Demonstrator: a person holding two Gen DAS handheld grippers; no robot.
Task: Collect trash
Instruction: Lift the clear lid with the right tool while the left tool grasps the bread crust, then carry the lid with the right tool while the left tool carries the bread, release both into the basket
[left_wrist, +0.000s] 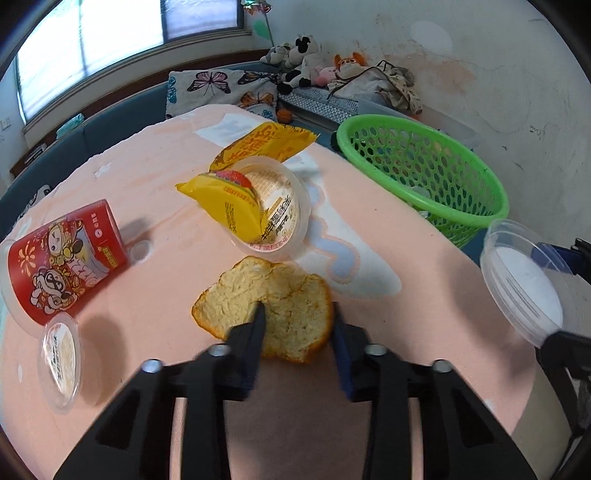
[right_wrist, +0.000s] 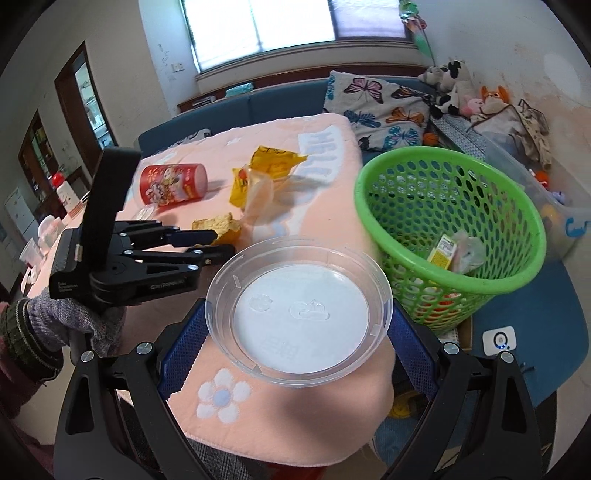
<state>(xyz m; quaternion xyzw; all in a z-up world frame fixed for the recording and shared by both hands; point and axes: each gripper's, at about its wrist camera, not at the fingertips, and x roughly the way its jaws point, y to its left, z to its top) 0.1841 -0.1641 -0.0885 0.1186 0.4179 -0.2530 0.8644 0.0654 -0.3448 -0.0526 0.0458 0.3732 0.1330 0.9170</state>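
Peel (left_wrist: 273, 306): one flattened piece of orange peel lies pith side up on the pink cloth-covered table (left_wrist: 147, 184), near the edge closest to the left wrist camera. Its long axis runs across that view, slightly tilted, with the lower end toward the left. The left gripper (left_wrist: 297, 314) has its fingertips on the peel; the jaws have narrowed onto the right-hand half of it, one tip pressing into the pith and the other against the rim.

The right gripper (right_wrist: 295, 325) stands wide and clamps a clear round plastic lid (right_wrist: 299, 310) across its width, the blue pads against opposite sides of the rim. The lid is held roughly flat, hollow side up, above the table corner nearest the green basket (right_wrist: 517, 206).

The basket stands off the table beside its right edge, mouth up and tilted toward the cameras; a yellow-labelled wrapper (right_wrist: 443, 251) and clear film lie inside.

Remaining items on the table: a red snack can (left_wrist: 62, 258) on its side near the left edge, long axis running from the near left toward the table centre; a small clear cup (left_wrist: 62, 354) just beside the can's near end; a clear tub (left_wrist: 280, 210) with a yellow wrapper (left_wrist: 229, 206) in it at the centre; a second yellow wrapper (left_wrist: 266, 144) behind it.
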